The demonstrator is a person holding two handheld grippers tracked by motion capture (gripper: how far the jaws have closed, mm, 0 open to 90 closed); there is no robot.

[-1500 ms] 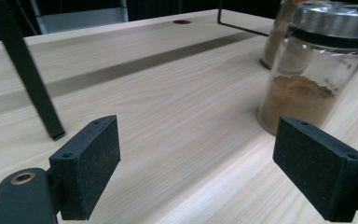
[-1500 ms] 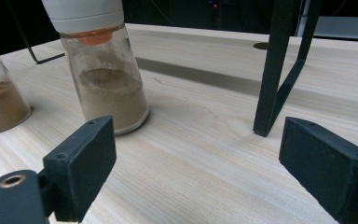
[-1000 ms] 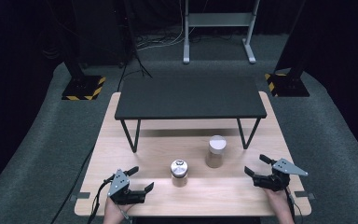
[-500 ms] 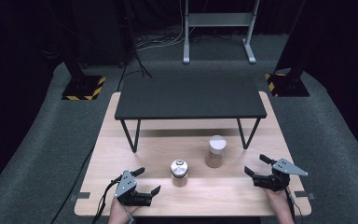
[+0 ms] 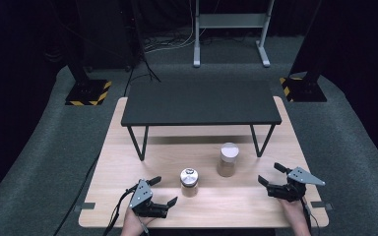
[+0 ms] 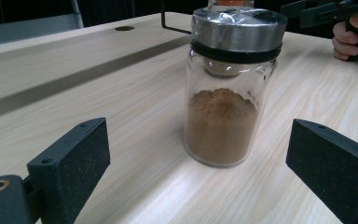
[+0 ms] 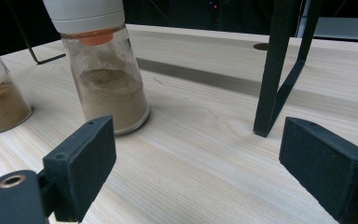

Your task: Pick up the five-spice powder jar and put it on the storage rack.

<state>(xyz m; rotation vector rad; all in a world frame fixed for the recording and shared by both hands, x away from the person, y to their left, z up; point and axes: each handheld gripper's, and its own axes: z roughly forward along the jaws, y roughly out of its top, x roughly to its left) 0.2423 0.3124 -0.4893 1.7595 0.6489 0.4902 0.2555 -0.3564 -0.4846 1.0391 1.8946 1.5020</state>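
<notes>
There are two jars on the wooden table (image 5: 128,206): a jar with a silver lid (image 5: 189,181) holding brown powder, and near it a jar with a white lid (image 5: 228,159) holding paler powder. There are two grippers. The left gripper (image 5: 164,190) has just been opening and now stands wide, with nothing between its jaws; the silver-lid jar stands just ahead of it. The right gripper (image 5: 270,174) is wide too and holds nothing. A small black table (image 5: 200,102) stands behind the jars. The room around is dark and hard to make out
</notes>
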